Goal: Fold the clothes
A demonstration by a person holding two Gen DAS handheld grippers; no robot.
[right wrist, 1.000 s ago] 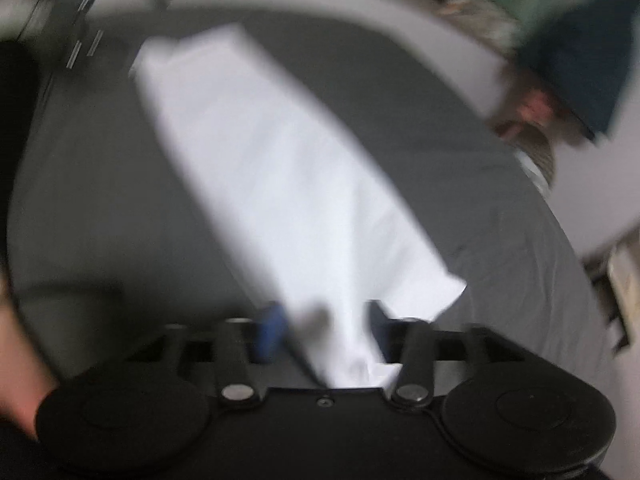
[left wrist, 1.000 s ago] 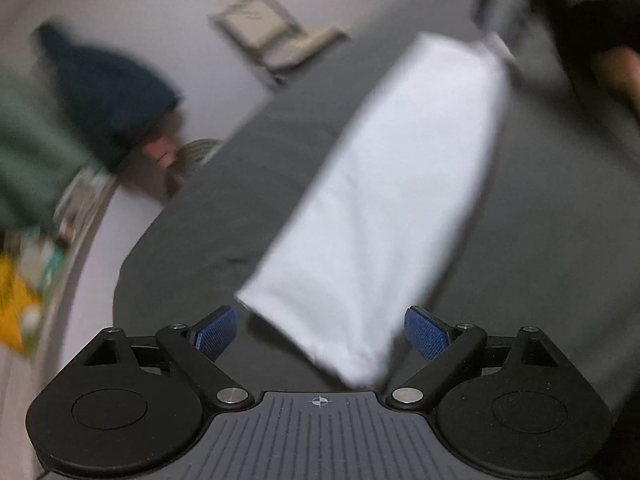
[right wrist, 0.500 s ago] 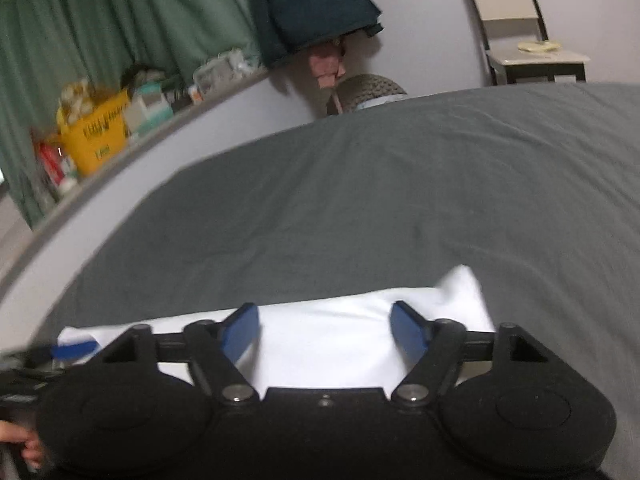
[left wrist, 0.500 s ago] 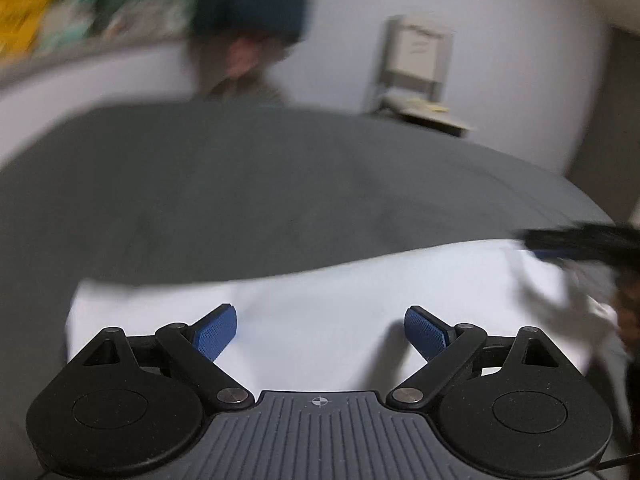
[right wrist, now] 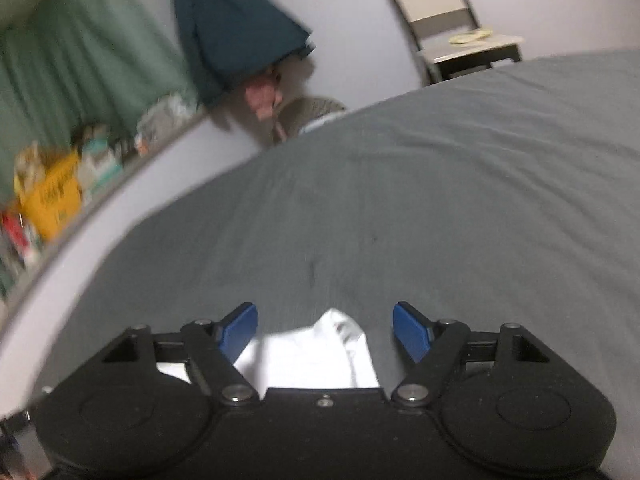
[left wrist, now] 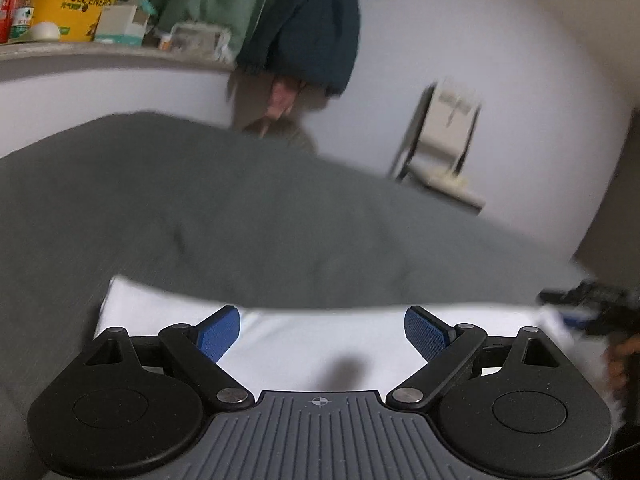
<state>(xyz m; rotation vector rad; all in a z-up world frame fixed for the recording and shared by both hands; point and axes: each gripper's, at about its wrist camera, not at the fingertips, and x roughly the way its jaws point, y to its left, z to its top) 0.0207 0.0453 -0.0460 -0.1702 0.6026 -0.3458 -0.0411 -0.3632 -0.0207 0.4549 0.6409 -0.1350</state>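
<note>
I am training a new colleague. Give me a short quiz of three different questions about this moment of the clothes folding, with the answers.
1. True or false: the left gripper has its blue pads pressed together on the white cloth.
2. Multiple choice: the white cloth lies on
A. a wooden floor
B. a grey bedsheet
C. a folding chair
3. Short answer: in the right wrist view, what shows between the fingers of the right gripper?

Key
1. False: the pads stand wide apart above the cloth.
2. B
3. A corner of the white cloth, lying on the sheet; the pads do not touch it and the jaws are opening.
</note>
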